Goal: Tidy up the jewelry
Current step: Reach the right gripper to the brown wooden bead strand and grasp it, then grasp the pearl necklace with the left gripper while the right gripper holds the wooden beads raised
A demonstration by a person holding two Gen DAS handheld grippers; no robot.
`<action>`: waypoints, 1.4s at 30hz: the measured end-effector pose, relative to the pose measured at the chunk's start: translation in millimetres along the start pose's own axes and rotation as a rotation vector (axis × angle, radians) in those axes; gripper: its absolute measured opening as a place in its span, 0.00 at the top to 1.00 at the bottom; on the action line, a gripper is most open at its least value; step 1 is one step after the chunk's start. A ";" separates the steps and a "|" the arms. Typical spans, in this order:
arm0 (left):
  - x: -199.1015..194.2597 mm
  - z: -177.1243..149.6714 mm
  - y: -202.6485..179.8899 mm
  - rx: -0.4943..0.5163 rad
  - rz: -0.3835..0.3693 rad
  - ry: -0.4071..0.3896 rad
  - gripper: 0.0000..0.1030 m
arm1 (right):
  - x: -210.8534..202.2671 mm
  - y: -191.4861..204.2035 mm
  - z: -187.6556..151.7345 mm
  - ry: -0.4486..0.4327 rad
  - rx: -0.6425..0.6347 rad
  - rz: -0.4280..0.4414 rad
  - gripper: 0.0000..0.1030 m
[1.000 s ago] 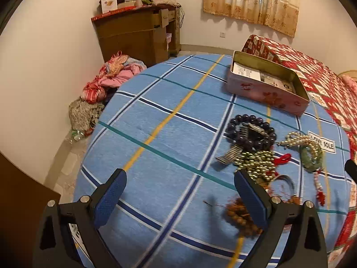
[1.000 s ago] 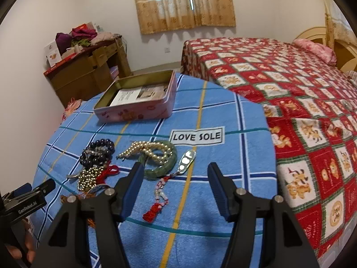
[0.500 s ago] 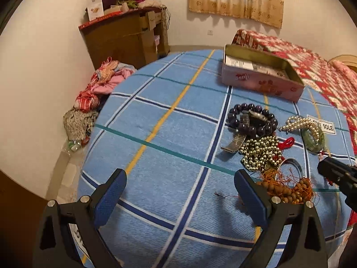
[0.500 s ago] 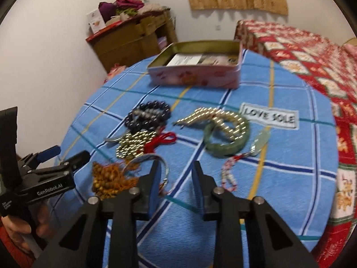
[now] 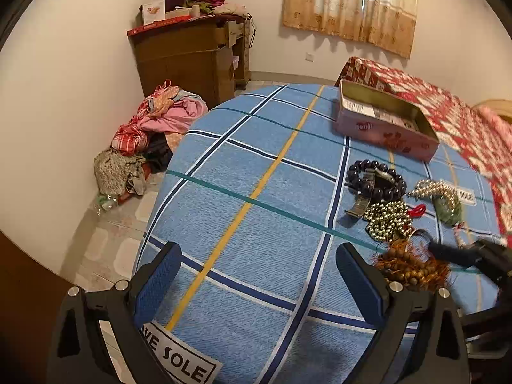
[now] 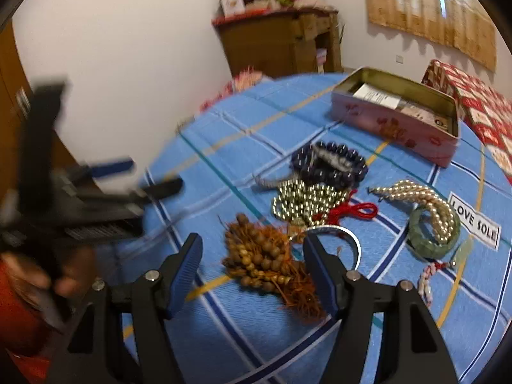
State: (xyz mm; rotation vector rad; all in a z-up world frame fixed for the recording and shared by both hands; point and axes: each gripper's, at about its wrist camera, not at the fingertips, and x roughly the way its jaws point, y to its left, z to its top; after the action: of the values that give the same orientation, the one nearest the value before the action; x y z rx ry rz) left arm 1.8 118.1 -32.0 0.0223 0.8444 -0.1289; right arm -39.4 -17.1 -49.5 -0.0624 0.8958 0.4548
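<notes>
Jewelry pile [image 6: 320,211] beside "LOVE SOLE" label [image 6: 475,224]; left gripper [image 5: 256,275] and right gripper [image 6: 252,262] both agape.

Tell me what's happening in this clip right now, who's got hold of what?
A person with a handheld gripper in each hand is sorting jewelry heaped on a blue plaid cloth. Nothing is held at this moment. The right gripper is open, its fingers either side of the brown wooden bead strand, apparently about to grab it. The left gripper is open over bare cloth. The dark bead bracelet, pearls and green bangle lie on the cloth; the pink tin holds only paper cards.
</notes>
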 end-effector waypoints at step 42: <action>71.0 56.6 -202.2 0.795 -0.420 0.040 0.27 | -146.7 -147.5 -49.3 -0.354 0.540 -0.210 0.73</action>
State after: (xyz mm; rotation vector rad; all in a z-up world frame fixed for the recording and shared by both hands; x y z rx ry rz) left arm 65.8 -93.9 -41.0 0.5968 0.7835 -0.8557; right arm -94.5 -214.4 11.8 0.4044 0.6293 0.0133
